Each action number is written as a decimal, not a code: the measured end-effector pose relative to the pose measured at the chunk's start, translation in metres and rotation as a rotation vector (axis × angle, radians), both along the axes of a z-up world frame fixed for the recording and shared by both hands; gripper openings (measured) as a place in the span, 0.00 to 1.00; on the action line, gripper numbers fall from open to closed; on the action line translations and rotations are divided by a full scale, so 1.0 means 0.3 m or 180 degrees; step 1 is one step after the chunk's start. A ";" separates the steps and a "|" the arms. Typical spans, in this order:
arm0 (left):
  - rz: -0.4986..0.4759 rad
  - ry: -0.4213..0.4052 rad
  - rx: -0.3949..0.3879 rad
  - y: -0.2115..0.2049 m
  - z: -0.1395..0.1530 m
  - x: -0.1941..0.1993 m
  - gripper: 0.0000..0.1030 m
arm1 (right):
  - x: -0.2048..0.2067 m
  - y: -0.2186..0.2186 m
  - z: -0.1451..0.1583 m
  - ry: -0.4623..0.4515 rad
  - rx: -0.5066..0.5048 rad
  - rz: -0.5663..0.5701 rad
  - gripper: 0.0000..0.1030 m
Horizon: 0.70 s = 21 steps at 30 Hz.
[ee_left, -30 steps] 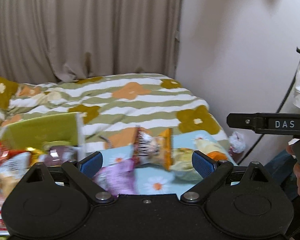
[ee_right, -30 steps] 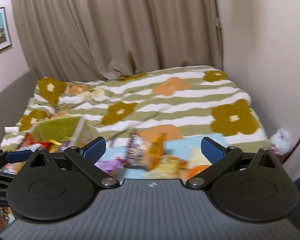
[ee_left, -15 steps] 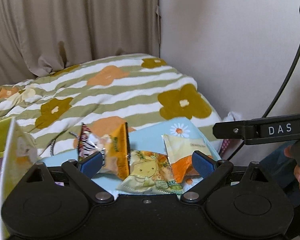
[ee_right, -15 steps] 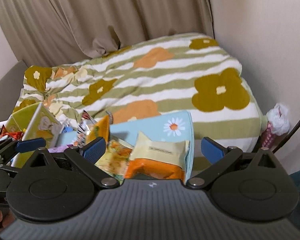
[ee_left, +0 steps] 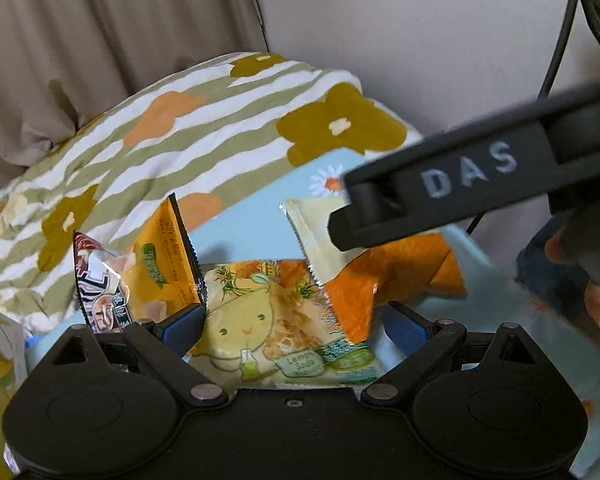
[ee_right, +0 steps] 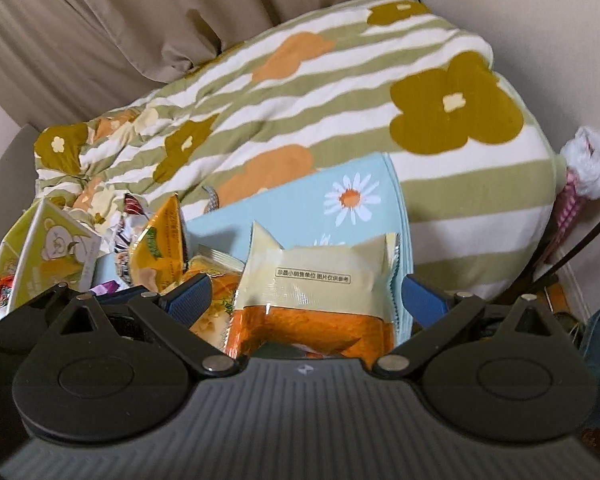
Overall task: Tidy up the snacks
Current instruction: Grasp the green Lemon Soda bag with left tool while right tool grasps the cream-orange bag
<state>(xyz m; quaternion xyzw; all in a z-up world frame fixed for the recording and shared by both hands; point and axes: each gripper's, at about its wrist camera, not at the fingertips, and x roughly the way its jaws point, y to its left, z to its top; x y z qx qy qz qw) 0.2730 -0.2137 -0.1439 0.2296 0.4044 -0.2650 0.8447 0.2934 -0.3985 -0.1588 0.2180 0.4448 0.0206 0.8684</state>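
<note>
The left claw (ee_left: 294, 326) stands wide, its blue pads (ee_left: 180, 326) apart and gripping nothing; between them lies the lemon snack packet (ee_left: 268, 320) with a cartoon face, which overlaps the left pad in the view, though contact cannot be told. The right claw (ee_right: 306, 298) is just as wide and holds nothing; the cream-and-orange packet (ee_right: 320, 292) lies in its gap, clear of the pads on both sides. In the left wrist view that same cream-and-orange packet (ee_left: 380, 272) overlaps the right edge of the lemon packet, with the right claw's black body marked DAS across its top.

Just beyond, an orange packet (ee_left: 168, 264) stands on edge beside a crumpled foil wrapper (ee_left: 98, 284). All these rest on a pale blue daisy-print sheet (ee_right: 332, 200). Left of it in the right wrist view sits a yellow-green carton (ee_right: 48, 248) among more wrappers.

Farther off spreads the striped flowered bed cover (ee_right: 340, 92), then a beige curtain (ee_right: 140, 12) and the bare wall (ee_left: 420, 20).
</note>
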 end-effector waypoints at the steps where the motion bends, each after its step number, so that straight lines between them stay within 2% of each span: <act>1: -0.0019 -0.0002 0.0044 -0.005 -0.013 0.003 0.95 | 0.007 0.005 -0.011 0.0022 0.0003 -0.0005 1.00; 6: -0.0050 0.0009 0.0172 0.000 -0.069 0.019 0.88 | 0.035 0.022 -0.064 0.0149 0.0026 -0.0039 1.00; 13: -0.0078 0.0001 0.0211 0.018 -0.072 0.018 0.79 | 0.059 0.036 -0.107 0.0261 0.0055 -0.0047 1.00; 21: 0.0010 0.0152 0.0184 0.045 -0.055 -0.017 0.77 | 0.078 0.047 -0.120 0.0266 -0.0024 -0.0029 1.00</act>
